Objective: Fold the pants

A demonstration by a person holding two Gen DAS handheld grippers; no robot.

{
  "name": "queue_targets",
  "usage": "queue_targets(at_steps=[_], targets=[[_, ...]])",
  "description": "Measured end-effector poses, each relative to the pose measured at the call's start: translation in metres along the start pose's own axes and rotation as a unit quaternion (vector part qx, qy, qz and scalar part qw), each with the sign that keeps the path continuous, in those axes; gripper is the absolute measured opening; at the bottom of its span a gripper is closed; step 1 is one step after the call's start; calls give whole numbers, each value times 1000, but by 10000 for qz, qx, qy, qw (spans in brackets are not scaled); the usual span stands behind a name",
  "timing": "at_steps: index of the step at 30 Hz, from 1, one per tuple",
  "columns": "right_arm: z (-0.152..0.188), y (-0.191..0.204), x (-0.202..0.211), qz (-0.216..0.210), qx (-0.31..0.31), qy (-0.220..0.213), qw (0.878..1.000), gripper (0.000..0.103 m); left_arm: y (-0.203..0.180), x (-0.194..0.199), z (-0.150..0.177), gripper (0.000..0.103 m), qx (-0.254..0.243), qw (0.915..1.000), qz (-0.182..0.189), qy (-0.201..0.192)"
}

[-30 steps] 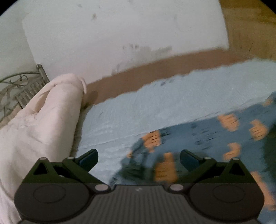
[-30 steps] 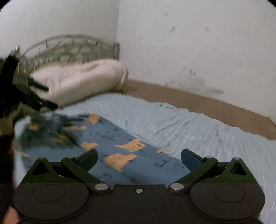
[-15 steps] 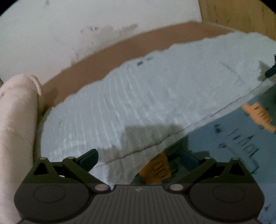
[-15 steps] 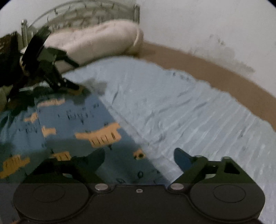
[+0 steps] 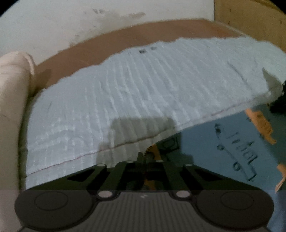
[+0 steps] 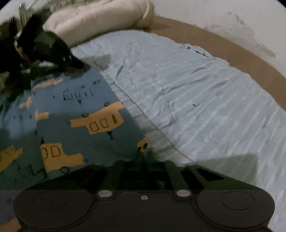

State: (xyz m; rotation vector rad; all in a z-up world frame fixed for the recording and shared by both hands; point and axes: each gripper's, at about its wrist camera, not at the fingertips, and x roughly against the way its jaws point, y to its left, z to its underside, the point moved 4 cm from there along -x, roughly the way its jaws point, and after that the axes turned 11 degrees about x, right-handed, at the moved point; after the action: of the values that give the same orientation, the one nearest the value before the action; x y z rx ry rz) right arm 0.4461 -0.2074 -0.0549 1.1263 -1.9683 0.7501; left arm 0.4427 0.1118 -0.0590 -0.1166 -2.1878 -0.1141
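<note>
Bed (image 6: 232,58), blue sheet (image 6: 196,92), pants (image 6: 85,128), pillow (image 6: 100,19)

Scuffed white wall (image 6: 205,10), brown bed edge (image 5: 143,33), perhaps dim light.

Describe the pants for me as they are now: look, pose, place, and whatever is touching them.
The pants are soft blue fabric printed with orange vehicles and thin black line drawings. They lie spread flat on the pale blue striped bedsheet, one long edge straight along it. The left gripper and the right gripper have both just closed their jaws on that edge, at opposite ends. The rest is out of frame.
</note>
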Motion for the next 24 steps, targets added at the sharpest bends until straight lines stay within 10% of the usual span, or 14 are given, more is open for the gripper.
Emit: queue_targets(at_steps=[11,24], targets=[[-88,-8,-3,2032,858,-435,9744,0,30,36,-23,0,433,9910,-978,-807],[-88,-29,-83,1306,354,-156,9907,4,70,-22,-12,8,1089,9921,-620,-101]])
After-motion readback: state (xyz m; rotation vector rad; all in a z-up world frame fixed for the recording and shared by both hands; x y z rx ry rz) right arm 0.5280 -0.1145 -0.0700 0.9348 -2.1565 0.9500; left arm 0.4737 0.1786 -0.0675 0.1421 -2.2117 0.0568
